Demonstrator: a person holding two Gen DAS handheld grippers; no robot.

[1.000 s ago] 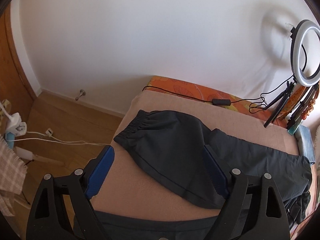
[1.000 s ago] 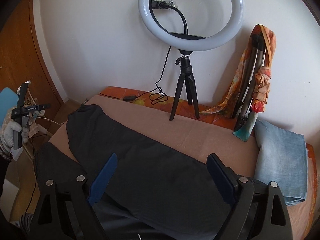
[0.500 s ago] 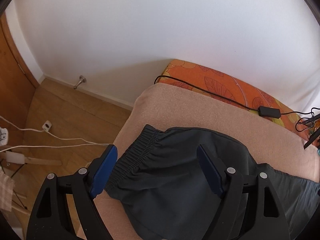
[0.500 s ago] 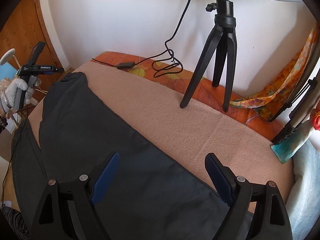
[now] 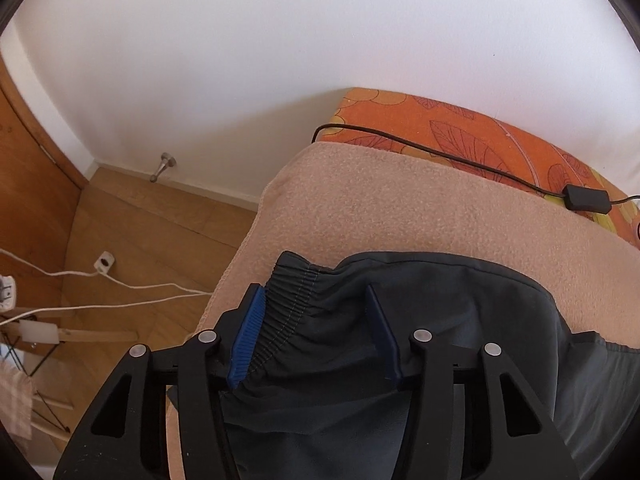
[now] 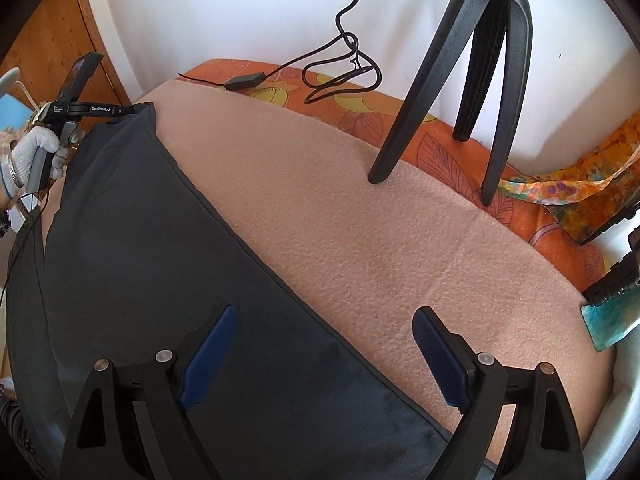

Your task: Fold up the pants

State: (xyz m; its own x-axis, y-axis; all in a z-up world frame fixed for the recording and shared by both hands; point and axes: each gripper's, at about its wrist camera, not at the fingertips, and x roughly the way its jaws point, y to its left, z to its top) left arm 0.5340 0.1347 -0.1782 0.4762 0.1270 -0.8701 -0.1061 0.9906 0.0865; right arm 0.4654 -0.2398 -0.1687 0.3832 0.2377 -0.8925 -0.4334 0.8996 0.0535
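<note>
Dark grey pants [image 6: 152,264] lie along a beige blanket [image 6: 360,240]. In the left wrist view the elastic waistband [image 5: 288,308] sits bunched between the blue pads of my left gripper [image 5: 316,332], whose jaws are partly closed around it without pinching it. In the right wrist view the left gripper [image 6: 120,110] is at the far waistband corner, held by a gloved hand [image 6: 36,156]. My right gripper [image 6: 324,356] is wide open low over the pant leg's far edge, one pad over the fabric and the other over the blanket.
A black tripod [image 6: 460,80] stands on the blanket's far side. A black cable with an inline box [image 5: 586,200] lies on the orange sheet [image 5: 460,132]. The bed's left edge drops to a wooden floor [image 5: 140,232] with white cords. Colourful cloth [image 6: 580,188] lies at right.
Both grippers moved forward and down toward the pants. The left gripper's jaws have narrowed around the waistband. The right gripper stayed open.
</note>
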